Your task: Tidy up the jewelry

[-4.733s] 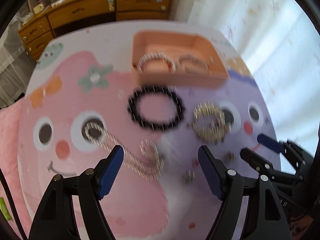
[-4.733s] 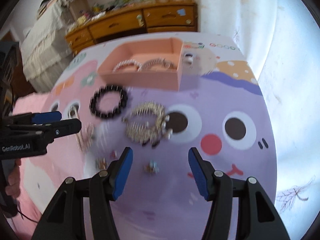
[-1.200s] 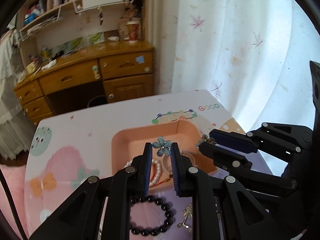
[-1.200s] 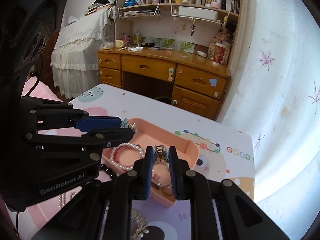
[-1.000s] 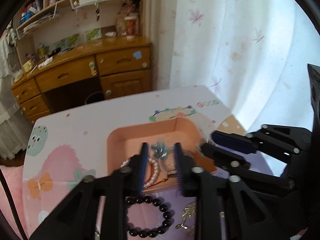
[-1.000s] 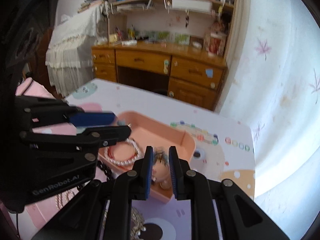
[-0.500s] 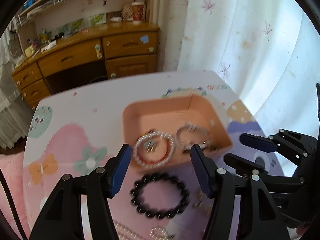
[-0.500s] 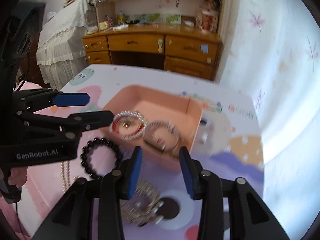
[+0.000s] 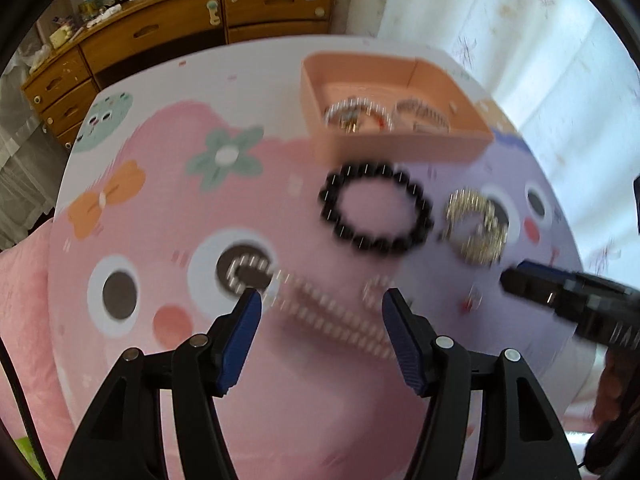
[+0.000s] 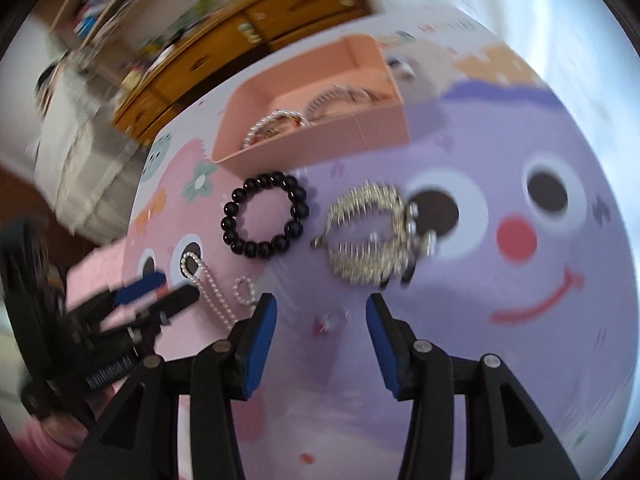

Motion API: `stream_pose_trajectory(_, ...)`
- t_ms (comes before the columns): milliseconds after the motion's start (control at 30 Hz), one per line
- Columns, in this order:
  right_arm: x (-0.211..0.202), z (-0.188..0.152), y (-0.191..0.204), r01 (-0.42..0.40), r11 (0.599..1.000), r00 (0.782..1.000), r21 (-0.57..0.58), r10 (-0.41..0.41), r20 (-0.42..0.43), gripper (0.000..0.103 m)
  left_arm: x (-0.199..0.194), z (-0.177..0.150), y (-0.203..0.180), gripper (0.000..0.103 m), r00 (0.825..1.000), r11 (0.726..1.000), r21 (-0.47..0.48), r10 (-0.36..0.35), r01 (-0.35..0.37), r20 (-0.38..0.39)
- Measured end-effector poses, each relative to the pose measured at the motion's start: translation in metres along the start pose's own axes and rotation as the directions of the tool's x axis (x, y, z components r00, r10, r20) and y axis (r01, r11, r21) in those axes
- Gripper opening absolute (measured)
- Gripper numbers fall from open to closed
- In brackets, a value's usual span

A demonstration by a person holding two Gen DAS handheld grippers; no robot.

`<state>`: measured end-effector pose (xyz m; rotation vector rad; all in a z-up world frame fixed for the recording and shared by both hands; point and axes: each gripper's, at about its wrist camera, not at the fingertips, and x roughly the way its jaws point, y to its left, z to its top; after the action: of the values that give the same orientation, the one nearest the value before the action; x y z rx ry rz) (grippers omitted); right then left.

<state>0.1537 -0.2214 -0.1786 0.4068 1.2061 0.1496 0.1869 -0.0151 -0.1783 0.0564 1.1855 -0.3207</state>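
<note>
We find the black round-bead bracelet [image 10: 265,213] at 9 o'clock of the silver coiled chain [image 10: 370,236]; the peach rectangular tray [image 10: 320,136] lies at 12.

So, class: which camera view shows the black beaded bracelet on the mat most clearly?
The right wrist view: the black beaded bracelet is sharp there, with single round beads distinct. In the left wrist view, the same bracelet is fully visible but motion-blurred, its beads smeared together.

pearl necklace [image 9: 320,312] motion-blurred, tray [image 9: 400,148] contents smeared

No legible text on either claw (side lettering blurred past reading)
</note>
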Motion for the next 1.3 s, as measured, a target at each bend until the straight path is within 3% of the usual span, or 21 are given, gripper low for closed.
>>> stream_pose_trajectory(167,0.006,-0.014,0.005,0.048,0.991,0.999,0.129,-0.046,-0.016,0.047,-0.001,-0.016,0.01,0.079,1.0,0.996,0.09,0.012,-0.011,-0.005)
stream_pose_trajectory(433,0.022,-0.03,0.013,0.135,0.962,0.991,0.239,-0.133,-0.024,0.047,0.008,-0.019,0.008,0.092,0.998,0.977,0.212,-0.004,-0.009,0.06)
stream_pose_trajectory(800,0.027,-0.033,0.032,0.315,0.94,0.947,0.13,-0.32,0.019,0.047,0.035,-0.021,0.0,0.094,0.998,0.963,0.264,-0.063,0.054,0.026)
stream_pose_trajectory(1100,0.032,-0.034,0.039,0.379,0.925,0.922,0.032,-0.38,0.076,0.047,0.046,-0.011,-0.011,0.1,0.995,0.965,0.257,-0.074,0.053,0.07)
stream_pose_trajectory(1300,0.033,-0.031,0.038,0.376,0.926,0.921,0.027,-0.377,0.094,0.047,0.047,-0.011,-0.013,0.1,0.994,0.97,0.239,-0.067,0.046,0.082)
